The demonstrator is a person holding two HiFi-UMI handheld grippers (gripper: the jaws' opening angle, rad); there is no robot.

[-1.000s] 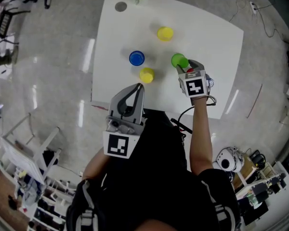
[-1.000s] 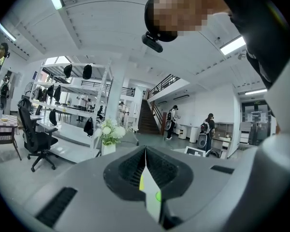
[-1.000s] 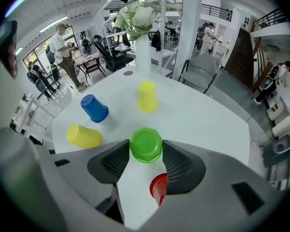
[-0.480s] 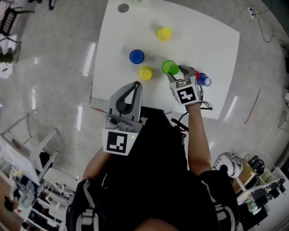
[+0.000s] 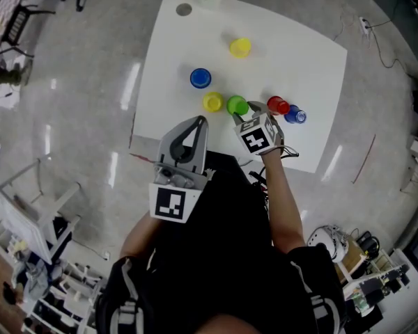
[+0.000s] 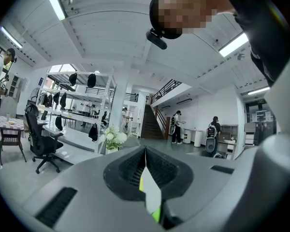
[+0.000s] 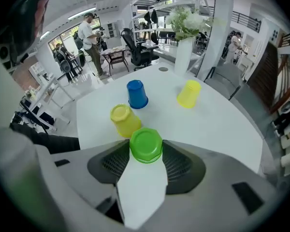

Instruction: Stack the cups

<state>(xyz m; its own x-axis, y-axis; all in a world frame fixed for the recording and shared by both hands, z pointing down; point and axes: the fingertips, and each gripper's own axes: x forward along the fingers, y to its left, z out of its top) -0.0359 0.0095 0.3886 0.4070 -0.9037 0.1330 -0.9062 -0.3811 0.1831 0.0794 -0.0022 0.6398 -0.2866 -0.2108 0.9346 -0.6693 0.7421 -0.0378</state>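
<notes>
My right hand-held gripper point(image 7: 146, 151) clamps the green cup point(image 5: 237, 105); my left hand-held gripper point(image 6: 146, 168) is closed, empty.

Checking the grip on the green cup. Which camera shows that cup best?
The right gripper view: the green cup sits large and centred, base toward the camera, pressed between the pads of the right claw. The head view shows only a small green disc beside a yellow cup. The left gripper view points upward and misses it.

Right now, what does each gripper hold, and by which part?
Right gripper: the green cup, by its sides. Left gripper: shut, nothing held.
</notes>
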